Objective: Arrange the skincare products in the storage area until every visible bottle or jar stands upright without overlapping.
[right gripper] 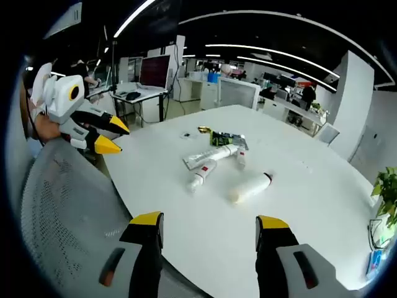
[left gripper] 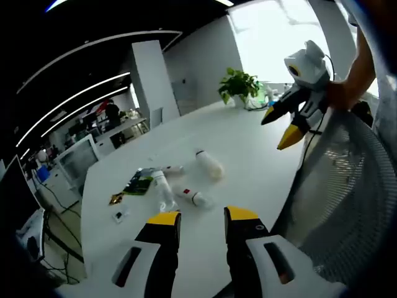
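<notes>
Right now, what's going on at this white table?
A person holds a gripper in each hand above the table, both open and empty. The left gripper and right gripper hover short of the bottles, which lie on their sides mid-table beside a green packet. Nothing has been stood upright yet.

Large white table (right gripper: 186,211) with a rounded edge, also seen from the other side (left gripper: 248,143). Lying flat near its middle: a fat white bottle (right gripper: 250,187) (left gripper: 209,165) on its side, a slimmer white tube with a red label (right gripper: 201,176) (left gripper: 193,197), a long flat squeeze tube (right gripper: 211,156) (left gripper: 164,190), and a small tube (right gripper: 240,159) beside it. None upright. The flat tube and the red-label tube touch or overlap; can't tell which. Green-and-gold foil packet (right gripper: 224,138) (left gripper: 134,187) just beyond them, a small dark item (left gripper: 118,216) near it. Potted plant (left gripper: 239,85) at the far end.
</notes>
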A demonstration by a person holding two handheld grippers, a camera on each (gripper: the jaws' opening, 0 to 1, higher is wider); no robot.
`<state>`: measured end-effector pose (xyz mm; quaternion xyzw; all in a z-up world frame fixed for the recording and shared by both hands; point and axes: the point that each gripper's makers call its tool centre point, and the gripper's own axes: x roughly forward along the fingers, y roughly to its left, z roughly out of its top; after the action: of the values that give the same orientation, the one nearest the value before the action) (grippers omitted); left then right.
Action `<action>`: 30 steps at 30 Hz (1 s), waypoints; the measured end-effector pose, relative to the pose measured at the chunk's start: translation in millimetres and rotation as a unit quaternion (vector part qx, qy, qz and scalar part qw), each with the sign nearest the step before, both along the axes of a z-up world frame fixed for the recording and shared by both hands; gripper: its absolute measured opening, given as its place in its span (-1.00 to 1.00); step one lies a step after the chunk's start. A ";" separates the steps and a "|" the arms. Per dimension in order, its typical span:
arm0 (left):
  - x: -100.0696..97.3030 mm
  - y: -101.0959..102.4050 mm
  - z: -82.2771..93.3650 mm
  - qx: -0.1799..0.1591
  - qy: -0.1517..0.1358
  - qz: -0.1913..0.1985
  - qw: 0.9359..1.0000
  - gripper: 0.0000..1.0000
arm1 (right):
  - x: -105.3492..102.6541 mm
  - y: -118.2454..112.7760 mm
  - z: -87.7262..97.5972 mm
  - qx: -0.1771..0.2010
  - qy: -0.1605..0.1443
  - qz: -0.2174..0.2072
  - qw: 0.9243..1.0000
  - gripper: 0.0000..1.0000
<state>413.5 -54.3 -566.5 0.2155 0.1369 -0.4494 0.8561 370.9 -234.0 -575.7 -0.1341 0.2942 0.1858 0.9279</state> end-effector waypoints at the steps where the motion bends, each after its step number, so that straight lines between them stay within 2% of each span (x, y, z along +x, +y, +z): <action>1: -0.7 -1.0 0.3 0.000 -0.002 -0.003 1.000 -0.31 | -0.6 2.2 -0.1 -0.003 0.000 0.003 1.000 0.15; 3: -0.7 -2.6 1.4 0.000 -0.008 -0.007 1.000 -0.22 | -2.2 8.8 -0.3 -0.017 -0.006 0.022 1.000 0.17; 7: 0.9 -2.6 2.7 -0.005 -0.008 -0.005 1.000 -0.17 | -5.8 16.2 -5.3 -0.045 -0.005 0.049 0.998 0.24; 10: 1.3 -1.3 -1.4 0.006 -0.006 -0.004 1.000 -0.11 | -6.1 17.2 -4.9 -0.046 -0.005 0.053 0.998 0.28; 12: 1.8 -1.8 1.8 -0.006 -0.002 0.001 1.000 -0.13 | -5.5 16.6 -4.9 -0.047 -0.006 0.052 0.998 0.34; 20: 5.3 1.9 -0.6 -0.002 0.004 0.014 1.000 -0.02 | -2.2 14.5 -1.3 -0.038 -0.015 0.044 0.998 0.51; 24: 6.0 1.9 0.2 -0.010 0.013 0.019 1.000 -0.02 | 0.3 18.0 7.8 -0.001 -0.029 0.037 0.999 0.59; 30: 5.5 1.4 -0.7 -0.016 0.022 0.021 0.999 -0.03 | 2.4 19.4 12.4 0.022 -0.036 0.031 0.999 0.63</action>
<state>419.1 -52.8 -567.2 0.1892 0.1533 -0.4383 0.8652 373.3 -214.6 -563.3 -0.1290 0.2518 0.2156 0.9346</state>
